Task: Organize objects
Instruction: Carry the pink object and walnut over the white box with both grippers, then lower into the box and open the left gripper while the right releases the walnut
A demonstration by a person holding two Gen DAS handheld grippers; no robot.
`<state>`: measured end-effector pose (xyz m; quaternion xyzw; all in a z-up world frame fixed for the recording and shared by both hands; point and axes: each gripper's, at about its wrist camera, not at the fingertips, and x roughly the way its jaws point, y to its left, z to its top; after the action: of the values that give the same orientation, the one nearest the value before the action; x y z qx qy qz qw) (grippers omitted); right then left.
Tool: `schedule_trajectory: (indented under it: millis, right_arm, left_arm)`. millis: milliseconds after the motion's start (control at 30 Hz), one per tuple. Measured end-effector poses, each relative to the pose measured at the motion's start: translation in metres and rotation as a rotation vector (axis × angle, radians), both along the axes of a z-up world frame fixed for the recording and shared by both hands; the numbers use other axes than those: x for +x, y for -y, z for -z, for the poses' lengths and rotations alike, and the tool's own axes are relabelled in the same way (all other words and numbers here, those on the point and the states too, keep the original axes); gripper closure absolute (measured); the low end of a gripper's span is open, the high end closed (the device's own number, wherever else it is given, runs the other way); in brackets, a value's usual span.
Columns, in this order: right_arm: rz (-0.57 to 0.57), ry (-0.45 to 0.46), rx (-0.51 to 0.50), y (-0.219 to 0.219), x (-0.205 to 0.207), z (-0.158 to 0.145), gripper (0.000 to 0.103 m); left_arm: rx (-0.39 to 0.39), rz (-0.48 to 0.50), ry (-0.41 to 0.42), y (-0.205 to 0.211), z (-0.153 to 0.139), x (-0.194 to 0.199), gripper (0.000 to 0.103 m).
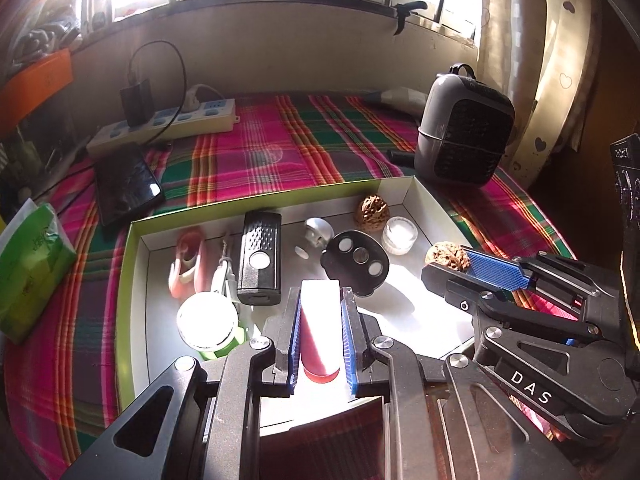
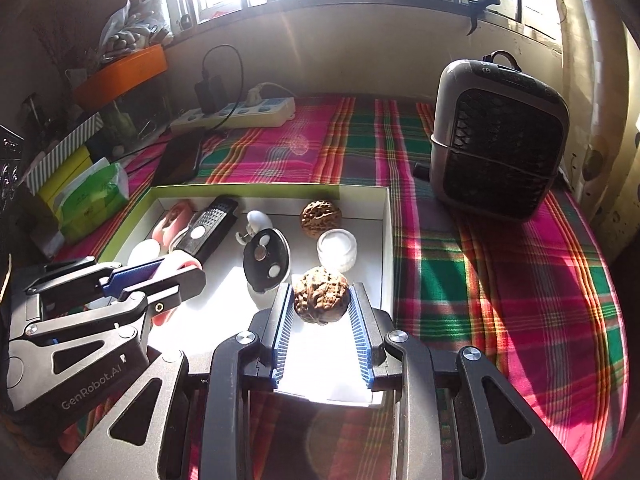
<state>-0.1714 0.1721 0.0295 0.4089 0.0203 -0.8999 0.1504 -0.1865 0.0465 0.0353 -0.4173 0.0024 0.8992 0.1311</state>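
My left gripper (image 1: pixel 320 300) is shut on a red cylinder (image 1: pixel 319 332), held over the near part of a shallow white box with green sides (image 1: pixel 136 248). My right gripper (image 2: pixel 321 294) is shut on a brown walnut (image 2: pixel 321 299) above the box's near right corner (image 2: pixel 386 240). The same walnut (image 1: pixel 447 255) shows at the right in the left wrist view. In the box lie a second walnut (image 2: pixel 321 218), a small white jar (image 2: pixel 337 249), a black oval disc with three round spots (image 2: pixel 267 260), a black remote-like device (image 1: pixel 260 258), a pink clip (image 1: pixel 188 260) and a white-capped green bottle (image 1: pixel 208 326).
The box sits on a plaid pink and green cloth (image 2: pixel 500 280). A grey fan heater (image 2: pixel 498 136) stands at the back right. A power strip with a charger (image 1: pixel 168 120), a dark phone (image 1: pixel 126 184) and a green tissue pack (image 1: pixel 32 268) lie to the left.
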Motion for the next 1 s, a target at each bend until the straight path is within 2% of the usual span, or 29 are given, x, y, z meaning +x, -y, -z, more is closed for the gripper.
schedule_trajectory:
  millis: [700, 1000]
  right_arm:
    - [-0.037, 0.02, 0.019, 0.009, -0.017, 0.014, 0.073]
    - [-0.048, 0.021, 0.036, 0.014, -0.018, 0.016, 0.073]
  left_arm:
    - [-0.023, -0.013, 0.055, -0.002, 0.023, -0.021, 0.087]
    - [-0.029, -0.013, 0.046, -0.003, 0.024, -0.021, 0.087]
